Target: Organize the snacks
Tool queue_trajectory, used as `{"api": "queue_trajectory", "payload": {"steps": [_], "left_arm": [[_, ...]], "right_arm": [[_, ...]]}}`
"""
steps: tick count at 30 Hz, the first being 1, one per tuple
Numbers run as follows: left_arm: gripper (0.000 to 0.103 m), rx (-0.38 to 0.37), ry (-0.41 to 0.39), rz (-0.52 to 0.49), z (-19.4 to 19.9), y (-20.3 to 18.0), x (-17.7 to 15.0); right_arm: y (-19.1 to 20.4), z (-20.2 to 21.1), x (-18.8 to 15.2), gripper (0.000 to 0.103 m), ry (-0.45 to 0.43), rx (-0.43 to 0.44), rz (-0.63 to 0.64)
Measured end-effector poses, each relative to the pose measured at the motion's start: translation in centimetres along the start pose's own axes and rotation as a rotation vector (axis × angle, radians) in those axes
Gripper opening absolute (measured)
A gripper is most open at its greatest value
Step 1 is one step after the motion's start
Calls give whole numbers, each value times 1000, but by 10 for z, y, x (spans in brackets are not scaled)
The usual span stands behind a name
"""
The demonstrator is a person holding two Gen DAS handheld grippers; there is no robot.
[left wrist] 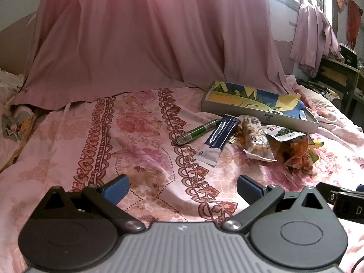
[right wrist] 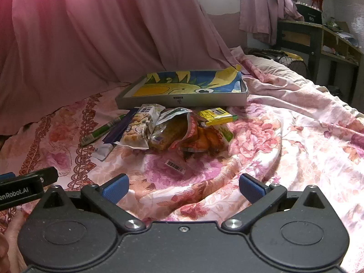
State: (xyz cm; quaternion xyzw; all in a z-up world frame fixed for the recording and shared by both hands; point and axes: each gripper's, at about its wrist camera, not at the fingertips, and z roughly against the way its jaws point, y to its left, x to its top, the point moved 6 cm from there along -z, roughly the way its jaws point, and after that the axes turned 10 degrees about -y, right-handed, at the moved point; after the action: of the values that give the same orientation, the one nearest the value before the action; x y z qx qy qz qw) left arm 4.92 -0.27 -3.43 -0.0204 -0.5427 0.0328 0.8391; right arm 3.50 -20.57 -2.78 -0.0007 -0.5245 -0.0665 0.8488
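A pile of snacks lies on the floral bedsheet in front of a shallow box [left wrist: 261,116] [right wrist: 182,99] lined with a blue and yellow picture. In the pile are a green stick [left wrist: 196,132] [right wrist: 102,128], a dark blue packet [left wrist: 219,140] [right wrist: 118,132], a clear nut bar packet [left wrist: 254,138] [right wrist: 140,128], an orange and red bag [left wrist: 295,146] [right wrist: 198,136] and a yellow packet [right wrist: 215,115]. My left gripper [left wrist: 182,187] is open over bare sheet, short of the pile and to its left. My right gripper [right wrist: 183,187] is open too, near side of the pile, nothing between its fingers.
A pink draped curtain [left wrist: 147,34] hangs behind the bed. A dark wooden desk [right wrist: 318,36] stands at the far right with clutter on it. Rumpled bedding [right wrist: 307,113] rises to the right of the box. A loose barcode label [right wrist: 176,165] lies on the sheet.
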Motion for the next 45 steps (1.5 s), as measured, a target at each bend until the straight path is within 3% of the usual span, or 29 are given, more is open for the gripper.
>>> {"api": "queue_trajectory", "payload": {"steps": [45], "left_arm": [[103, -2, 5, 4, -1, 1, -1]], "right_arm": [[-1, -4, -5, 102, 23, 6, -7]]}}
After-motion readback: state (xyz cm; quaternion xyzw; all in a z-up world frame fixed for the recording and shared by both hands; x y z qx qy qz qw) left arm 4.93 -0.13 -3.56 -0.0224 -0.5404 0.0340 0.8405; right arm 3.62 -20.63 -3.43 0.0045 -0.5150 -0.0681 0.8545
